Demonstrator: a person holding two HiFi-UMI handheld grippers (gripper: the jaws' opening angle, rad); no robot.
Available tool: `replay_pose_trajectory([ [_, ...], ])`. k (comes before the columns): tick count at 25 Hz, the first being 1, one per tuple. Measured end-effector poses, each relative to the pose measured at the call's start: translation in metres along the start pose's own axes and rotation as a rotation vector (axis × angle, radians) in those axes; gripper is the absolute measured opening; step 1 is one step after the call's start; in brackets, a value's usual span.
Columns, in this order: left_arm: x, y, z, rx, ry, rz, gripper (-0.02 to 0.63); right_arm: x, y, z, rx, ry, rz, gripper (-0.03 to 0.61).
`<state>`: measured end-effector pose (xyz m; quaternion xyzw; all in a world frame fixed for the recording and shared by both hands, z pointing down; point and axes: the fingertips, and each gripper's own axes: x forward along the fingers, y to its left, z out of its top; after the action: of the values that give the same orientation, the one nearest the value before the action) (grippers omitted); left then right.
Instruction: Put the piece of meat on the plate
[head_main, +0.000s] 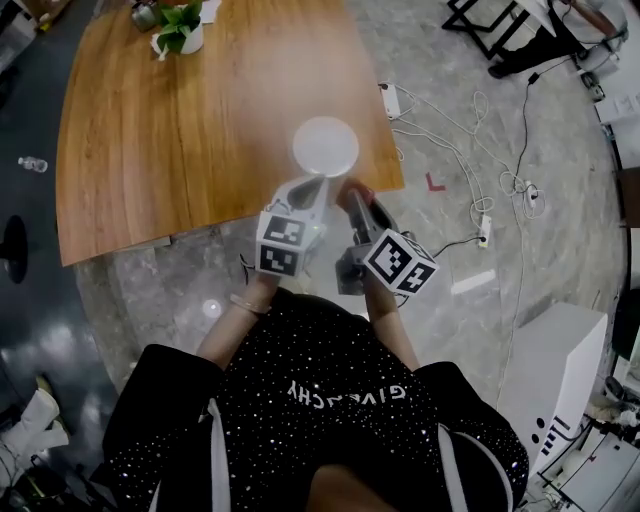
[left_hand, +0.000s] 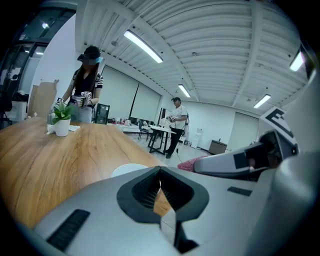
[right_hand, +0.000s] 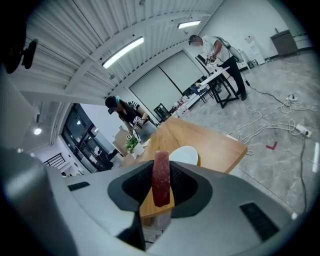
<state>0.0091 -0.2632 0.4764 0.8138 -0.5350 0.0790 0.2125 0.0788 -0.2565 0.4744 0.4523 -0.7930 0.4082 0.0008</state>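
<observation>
Our right tongs (head_main: 356, 197) pinch the piece of meat (right_hand: 161, 178) upright, clear of the tabletop (head_main: 180, 130), so it can drop onto the plate (head_main: 325, 147) at twelve o'clock. Our left tongs (head_main: 314, 186) sit alongside, closed and empty.

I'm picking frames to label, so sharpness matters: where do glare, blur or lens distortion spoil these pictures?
Head view: the white plate is blown out with a hazy glow, and the scene bulges toward the edges. Left gripper view: the ceiling light strips glare and the corners go black. Right gripper view: the piece of meat reads sharp; the corners are dark too.
</observation>
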Motion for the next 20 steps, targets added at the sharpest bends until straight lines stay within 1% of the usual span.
replay_pose_trajectory([
  [6,0.022,0.029,0.015,-0.025,0.024,0.027,0.011,0.025,-0.002,0.019,0.015,0.022,-0.019,0.098],
  [10,0.03,0.033,0.017,-0.039,0.03,0.029,0.011,0.032,-0.007,0.025,0.017,0.032,-0.032,0.098],
  [16,0.031,0.038,0.02,-0.04,0.017,0.036,0.011,0.037,-0.011,0.029,0.019,0.031,-0.032,0.098],
  [20,0.027,0.044,0.026,-0.029,-0.003,0.042,0.011,0.043,-0.007,0.033,0.012,0.02,-0.015,0.098],
])
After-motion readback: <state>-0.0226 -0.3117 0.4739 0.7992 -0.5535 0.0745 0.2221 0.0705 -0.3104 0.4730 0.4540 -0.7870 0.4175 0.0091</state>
